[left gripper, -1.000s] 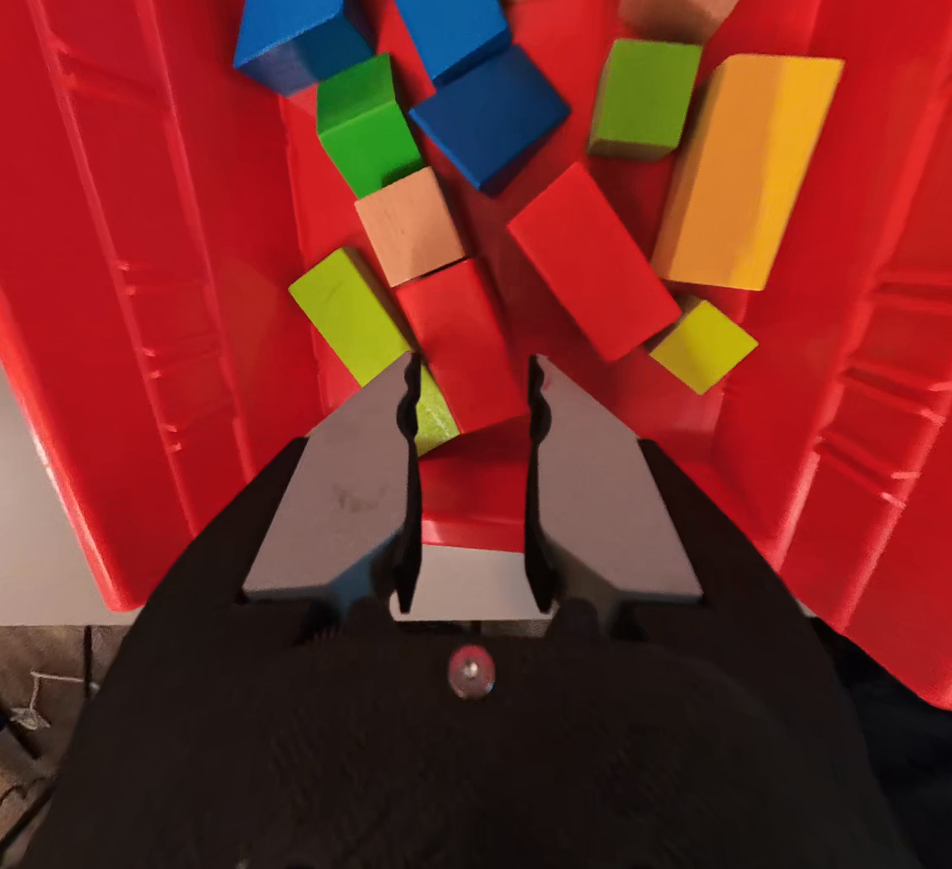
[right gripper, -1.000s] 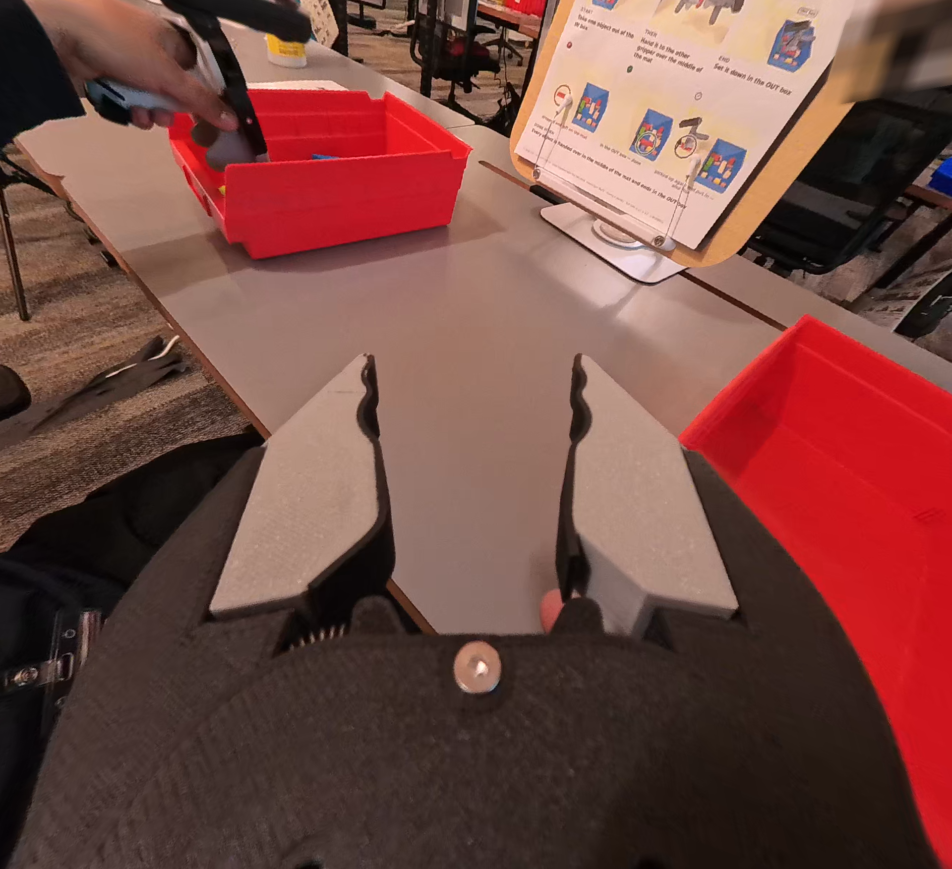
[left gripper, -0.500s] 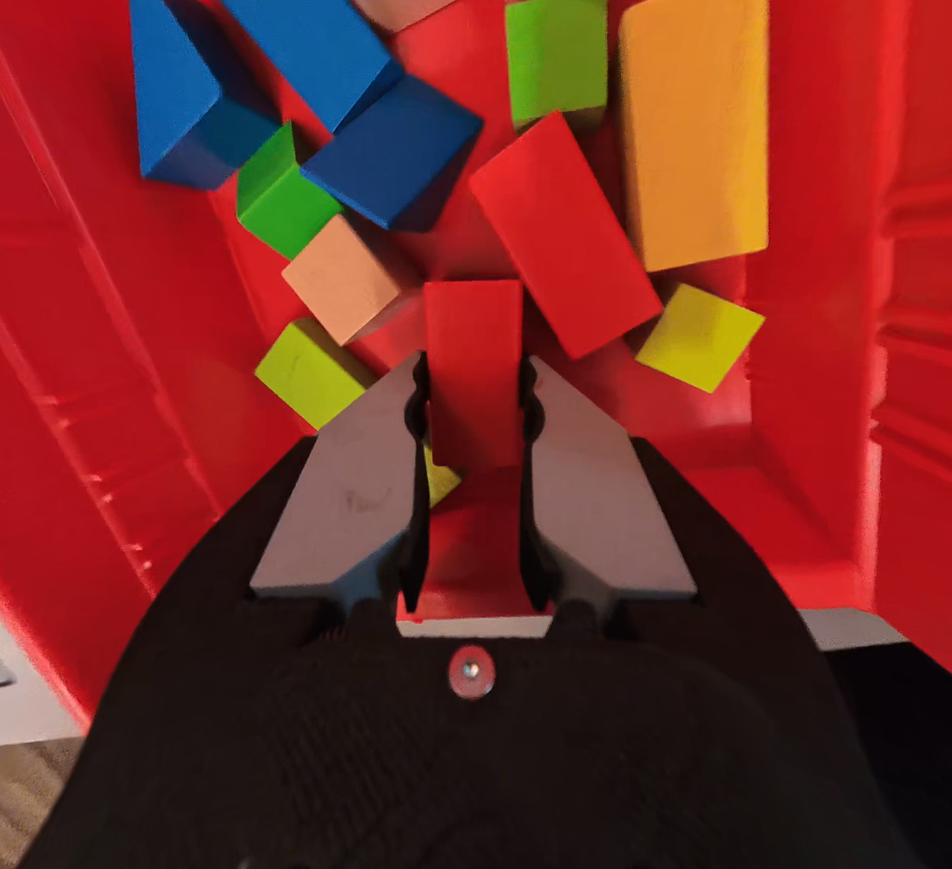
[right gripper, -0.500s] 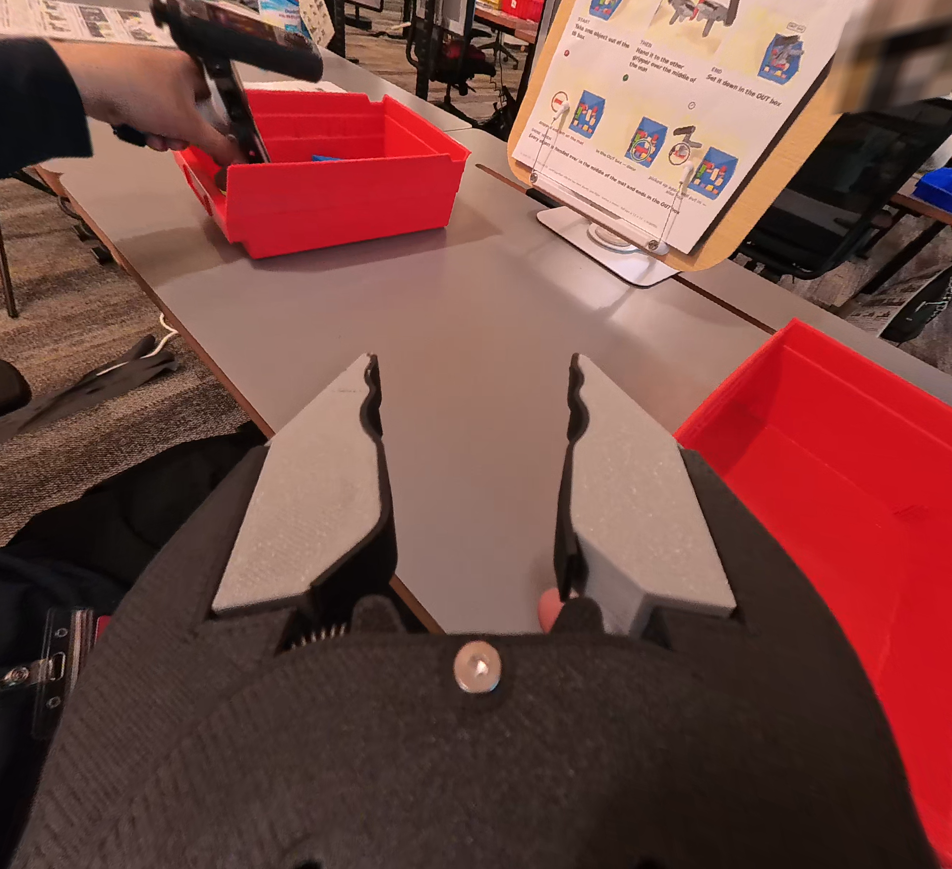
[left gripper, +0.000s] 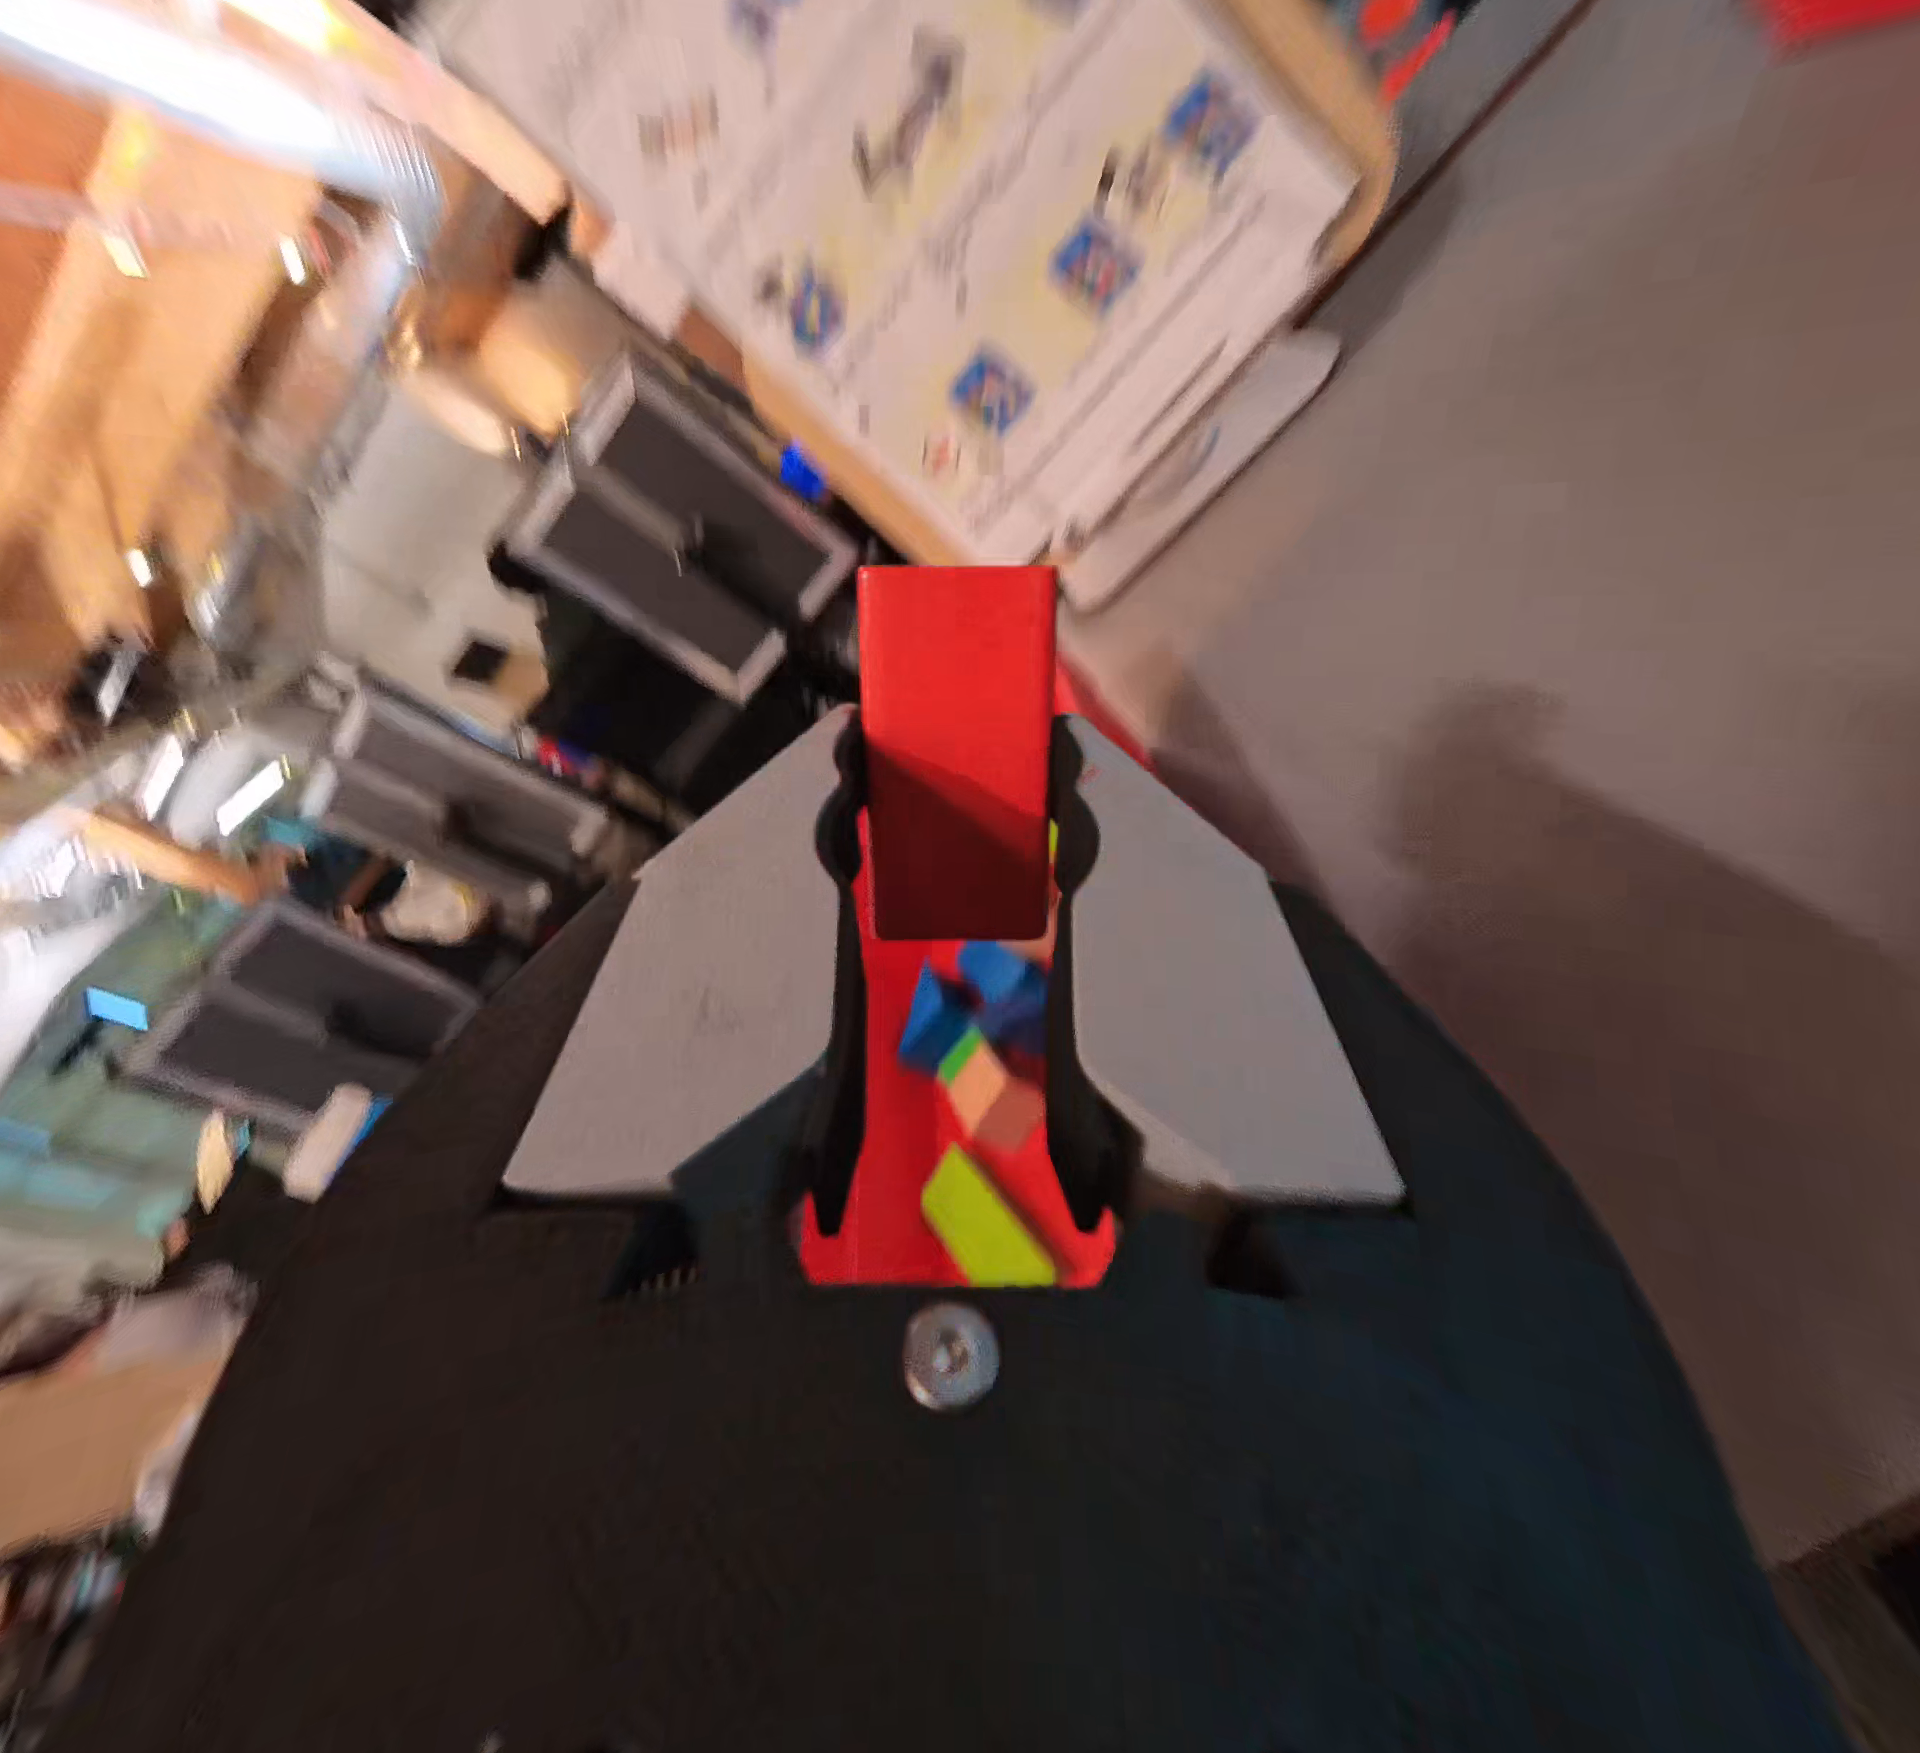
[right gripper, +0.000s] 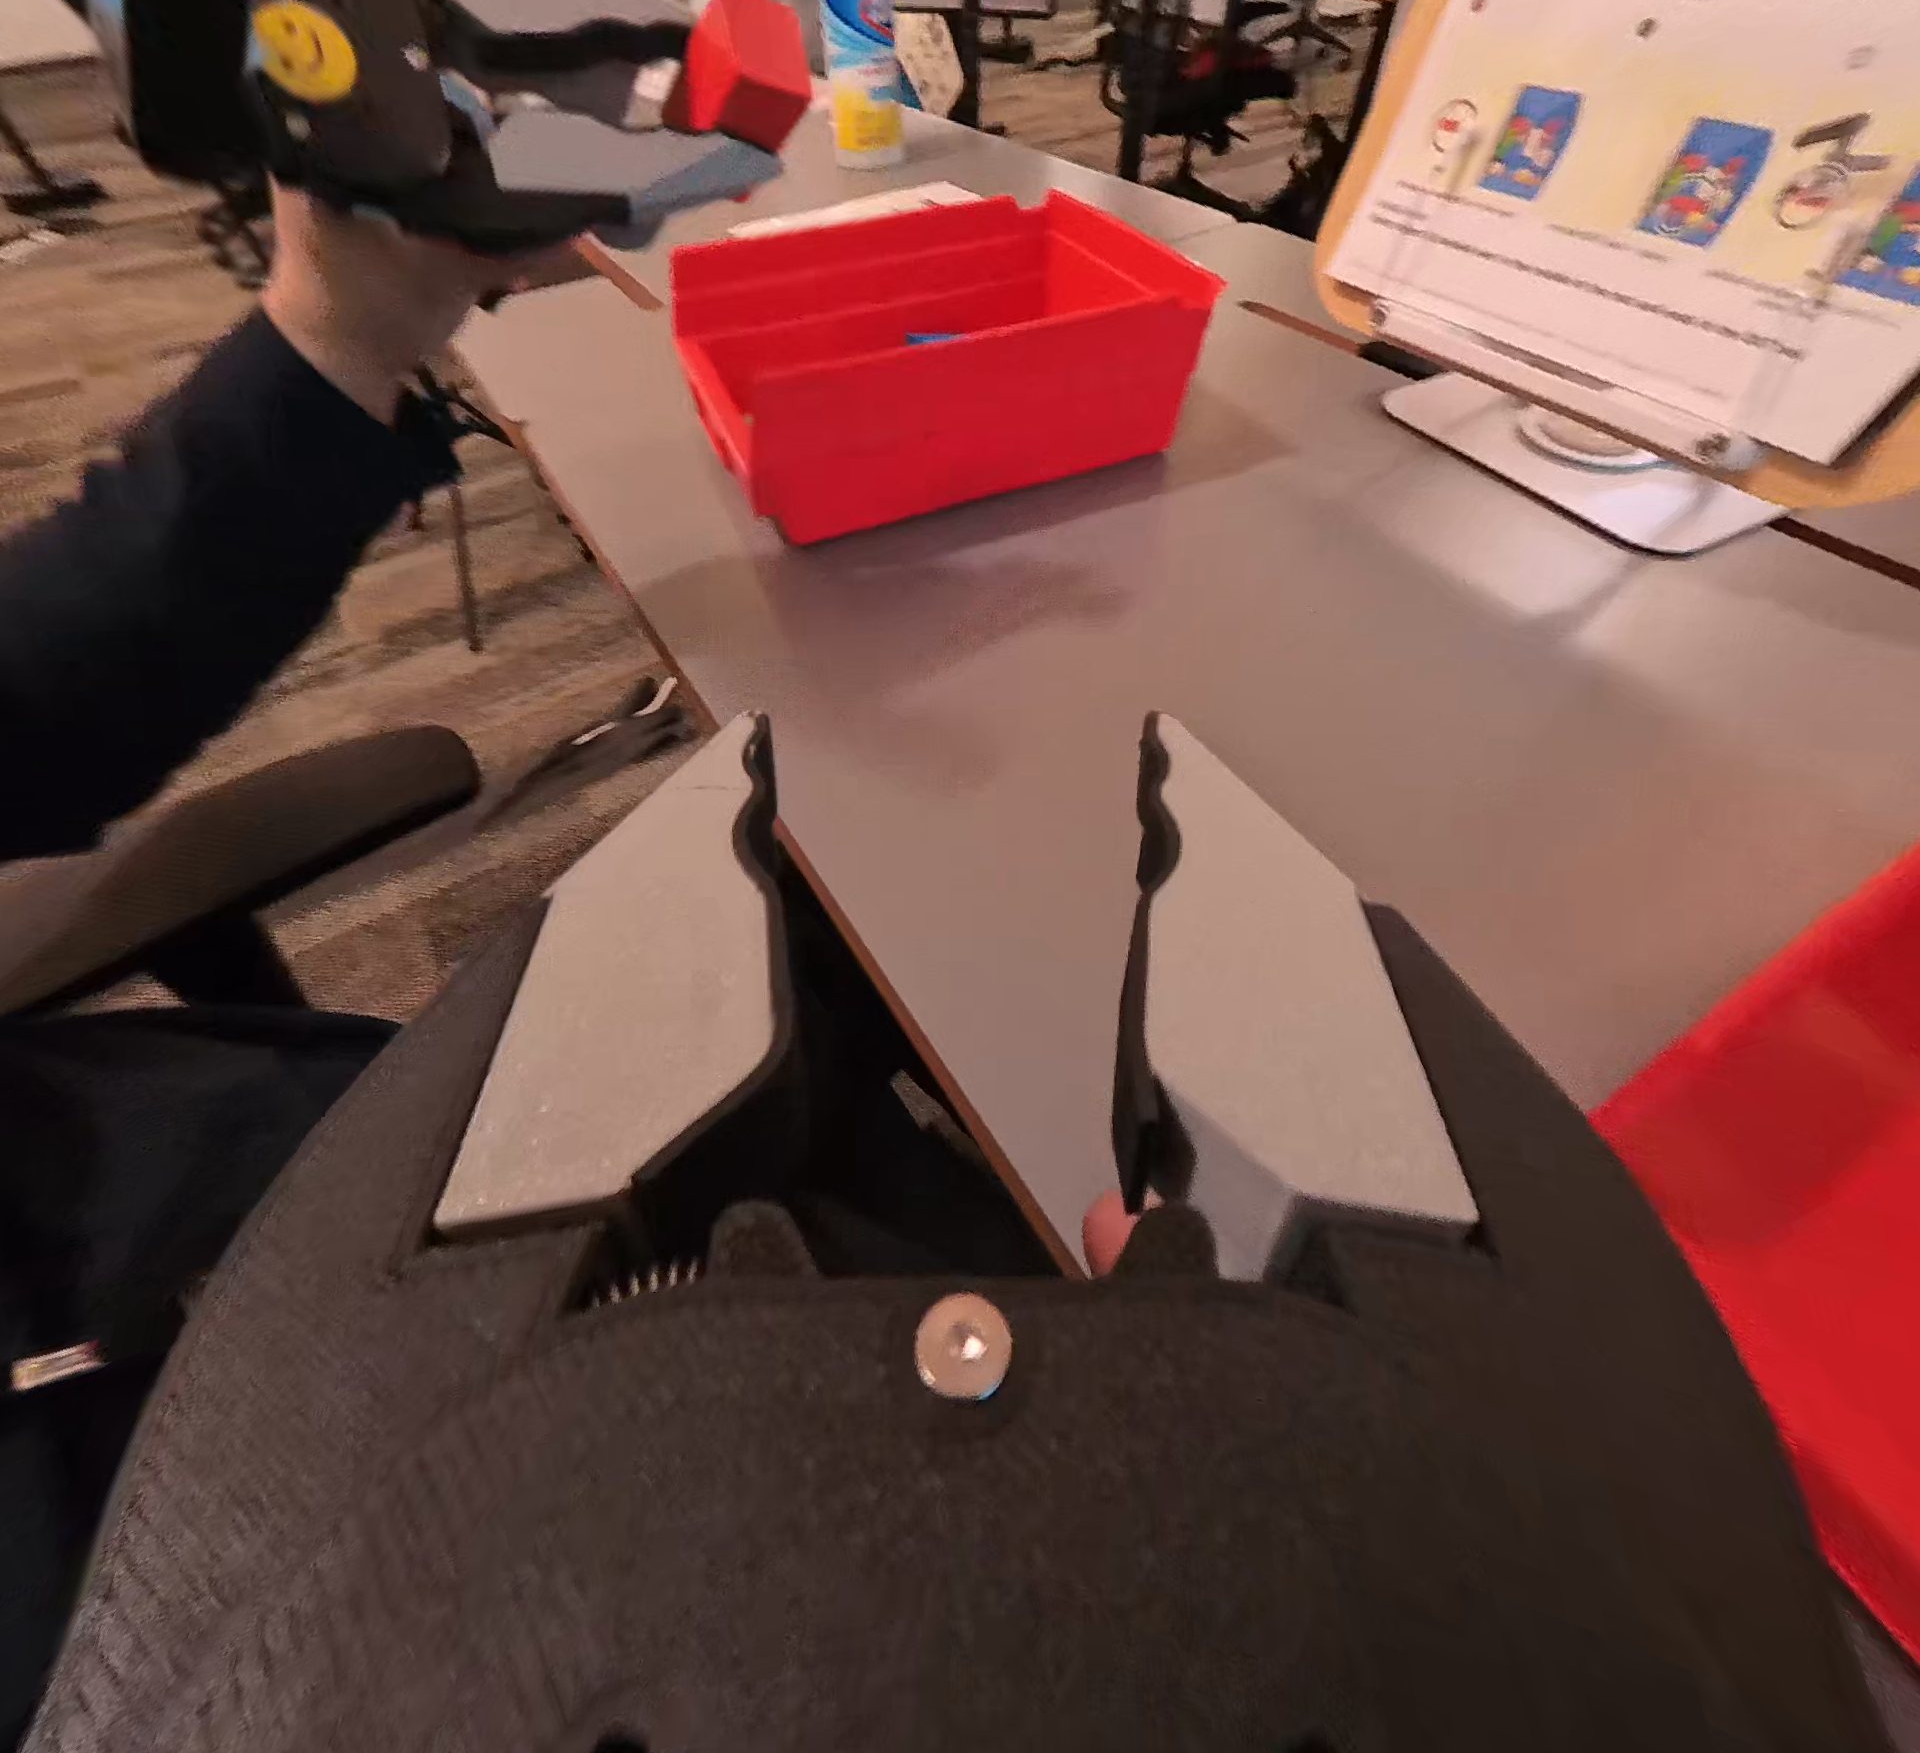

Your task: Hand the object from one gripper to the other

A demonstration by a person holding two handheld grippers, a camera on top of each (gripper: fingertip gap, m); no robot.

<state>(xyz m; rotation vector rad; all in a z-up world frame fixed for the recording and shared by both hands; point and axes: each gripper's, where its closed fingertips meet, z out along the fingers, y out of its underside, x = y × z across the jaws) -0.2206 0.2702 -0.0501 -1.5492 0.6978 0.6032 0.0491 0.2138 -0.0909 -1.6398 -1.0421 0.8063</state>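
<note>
Red block (left gripper: 954, 664): rectangular, wooden-looking, clamped between the two grey fingers of the left gripper (left gripper: 954, 747); its far end sticks out past the fingertips. In the right wrist view it is up in the air at upper left (right gripper: 743, 77), above and to the left of the far bin.
Left gripper: closed on the block's long sides, held clear above the table.
Far red bin (right gripper: 966, 446): on the grey table (right gripper: 1351, 716), open top; a blue piece (right gripper: 935, 338) shows inside. Through the left gripper's gap, blurred blue, green, tan and lime blocks (left gripper: 982, 1080) lie on red below, probably this bin's floor.
Right gripper (right gripper: 954, 737): fingers spread wide, nothing between them, hanging over the table's near edge.
Second red bin (right gripper: 1787, 1111): at the right gripper's right, only a corner showing.
Instruction board (right gripper: 1662, 145): propped on a white stand behind the table, right side.
Background: white bottle (right gripper: 860, 41) beyond the far bin.
</note>
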